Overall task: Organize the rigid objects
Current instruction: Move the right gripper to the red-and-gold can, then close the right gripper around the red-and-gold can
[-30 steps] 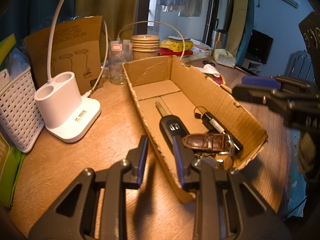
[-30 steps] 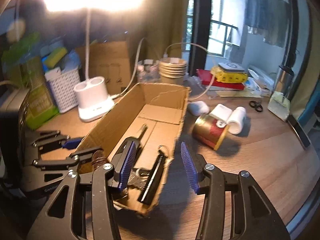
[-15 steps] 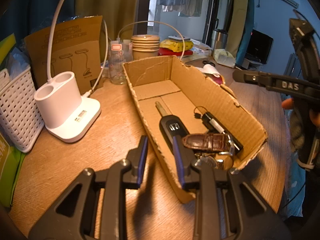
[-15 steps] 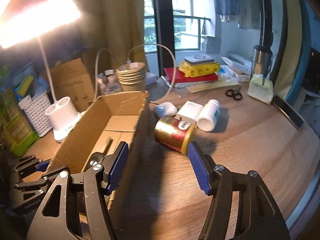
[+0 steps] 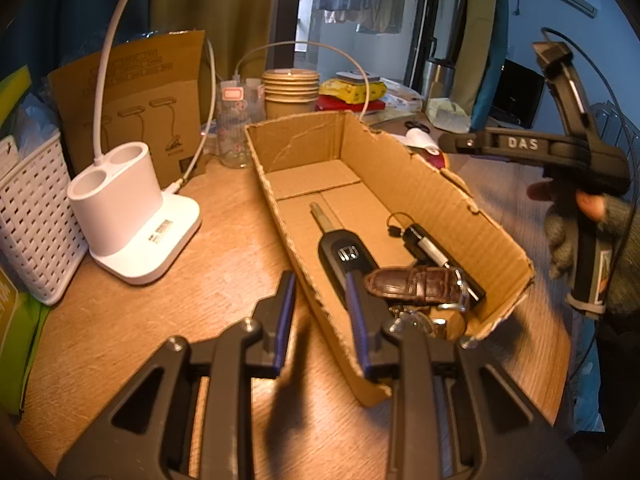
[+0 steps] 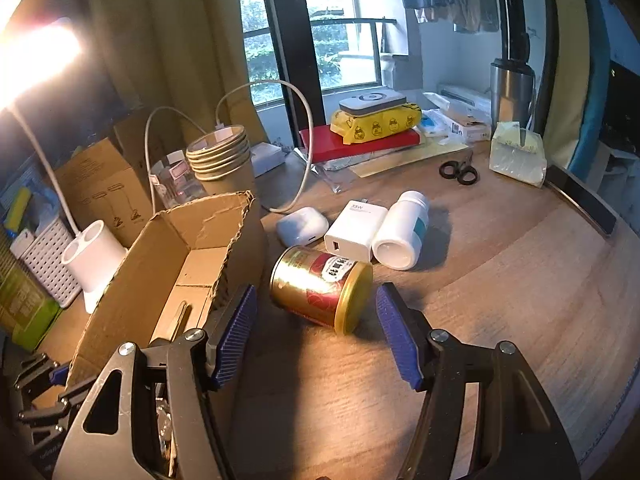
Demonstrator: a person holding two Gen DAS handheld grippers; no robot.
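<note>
An open cardboard box (image 5: 424,184) lies on the wooden desk. It holds a black car key (image 5: 340,256), a brown-strapped watch (image 5: 416,284) and a black stick-shaped item (image 5: 432,248). My left gripper (image 5: 320,320) straddles the box's near left wall, jaws slightly apart and empty. My right gripper (image 6: 316,336) is open and empty, just short of a gold and red can (image 6: 320,292) lying on its side right of the box (image 6: 132,292). Behind the can lie a white earbud case (image 6: 302,226), a white charger (image 6: 354,230) and a white bottle (image 6: 402,230).
A white lamp base (image 5: 132,216), a white basket (image 5: 32,216) and a cardboard sheet (image 5: 132,100) stand left of the box. Paper cups (image 6: 220,160), a glass (image 6: 176,184), books (image 6: 360,140), scissors (image 6: 458,170) and a steel flask (image 6: 512,92) are at the back.
My right gripper has swung right, away from the box's end, and now faces the gold can with its jaws wider. The left gripper has not moved.
</note>
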